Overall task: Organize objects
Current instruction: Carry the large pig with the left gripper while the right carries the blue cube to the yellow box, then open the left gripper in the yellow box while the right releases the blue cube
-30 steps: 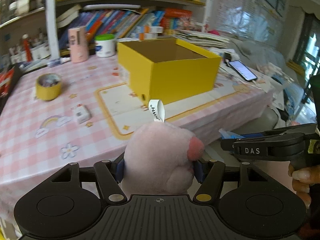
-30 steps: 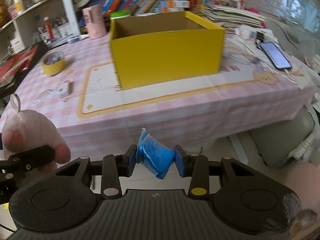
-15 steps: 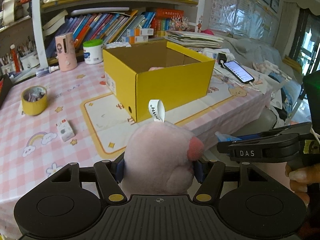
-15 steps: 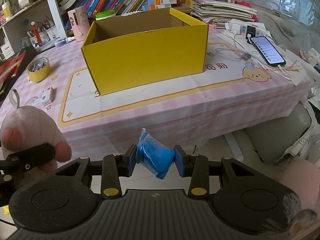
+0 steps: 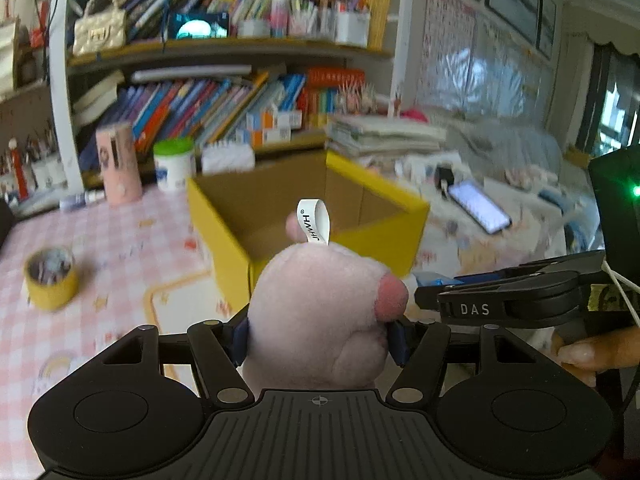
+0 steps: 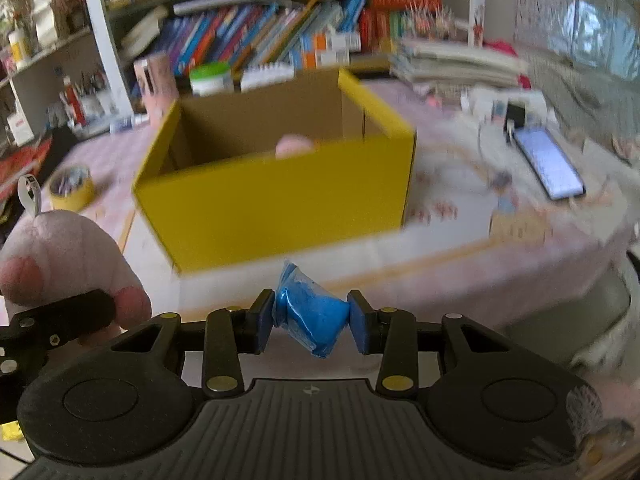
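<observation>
Open yellow cardboard box [image 6: 280, 200] on a pink checked tablecloth [image 5: 120, 240], brown inside, with something pink [image 6: 294, 146] already lying low within, only its top showing over the near wall. Nearer than the box, and short of its rim, two items carried side by side. On the left, a soft pink plush toy [image 5: 320, 312] with a white ribbon loop [image 5: 314, 222], squeezed between the pads of the left gripper [image 5: 318, 338], jaws partway apart and clamped on its sides. On the right, a small blue packet of crinkly plastic [image 6: 310, 316], pinched by the right gripper [image 6: 312, 322], jaws nearly together. Further left on the cloth, a yellow roll of tape [image 5: 51, 282]; far right, a lit phone [image 6: 548, 164]; cluttered bookshelves behind.

Likely risks: the tall near wall of the box catching a low-held item and shoving the light carton along the cloth; the two grippers, close together, knocking each other over the opening; the slick packet slipping from its narrow pinch before clearing the rim.
</observation>
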{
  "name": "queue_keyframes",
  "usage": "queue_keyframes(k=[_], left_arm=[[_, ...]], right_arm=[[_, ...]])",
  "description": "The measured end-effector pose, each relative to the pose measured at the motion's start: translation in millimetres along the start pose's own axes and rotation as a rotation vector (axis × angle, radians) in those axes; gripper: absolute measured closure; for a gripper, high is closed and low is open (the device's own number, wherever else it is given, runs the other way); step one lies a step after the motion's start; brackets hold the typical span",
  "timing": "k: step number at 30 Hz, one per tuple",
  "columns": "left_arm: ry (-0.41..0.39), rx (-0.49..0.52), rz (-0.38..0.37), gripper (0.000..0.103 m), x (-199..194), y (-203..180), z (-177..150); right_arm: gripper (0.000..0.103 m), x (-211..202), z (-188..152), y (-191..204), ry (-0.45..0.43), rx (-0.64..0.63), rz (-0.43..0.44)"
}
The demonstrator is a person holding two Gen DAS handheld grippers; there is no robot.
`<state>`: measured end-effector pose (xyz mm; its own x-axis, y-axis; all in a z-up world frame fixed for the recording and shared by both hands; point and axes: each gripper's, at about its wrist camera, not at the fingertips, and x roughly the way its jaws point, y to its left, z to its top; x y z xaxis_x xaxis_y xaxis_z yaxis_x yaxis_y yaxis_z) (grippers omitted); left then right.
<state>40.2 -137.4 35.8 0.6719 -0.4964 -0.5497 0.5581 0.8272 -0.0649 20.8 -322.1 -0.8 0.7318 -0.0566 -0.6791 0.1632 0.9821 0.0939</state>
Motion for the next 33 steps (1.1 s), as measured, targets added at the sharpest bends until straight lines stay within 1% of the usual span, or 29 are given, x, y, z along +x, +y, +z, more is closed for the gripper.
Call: queue_keyframes(k=[4, 8, 11, 17, 20, 25, 33], left_arm=[[-0.064, 0.002, 0.012, 0.039, 13, -5, 26], [-0.1, 0.007, 0.036, 0.039, 35, -10, 50], [-0.103, 0.011, 0.063, 0.039, 56, -10, 62], [-0.068, 0.006, 0.103, 0.039, 94, -11, 74], [-0.045, 0.004, 0.122, 0.039, 110, -11, 76], [0.007, -0.003, 0.155, 0.039, 137, -6, 75], [0.069, 0.003, 0.194, 0.039, 165, 2, 66]], right_arm=[[0.066, 4, 35, -12, -0.063, -0.015, 0.025], [0.066, 11, 68, -22, -0.121, -0.054, 0.049], [0.066, 22, 89, -30, -0.149, -0.093, 0.06], [0.066, 57, 125, -40, -0.153, -0.172, 0.084], [0.066, 74, 136, -40, -0.144, -0.214, 0.097], [0.066, 109, 149, -32, -0.098, -0.304, 0.125], [0.067, 163, 153, -13, 0.011, -0.471, 0.153]])
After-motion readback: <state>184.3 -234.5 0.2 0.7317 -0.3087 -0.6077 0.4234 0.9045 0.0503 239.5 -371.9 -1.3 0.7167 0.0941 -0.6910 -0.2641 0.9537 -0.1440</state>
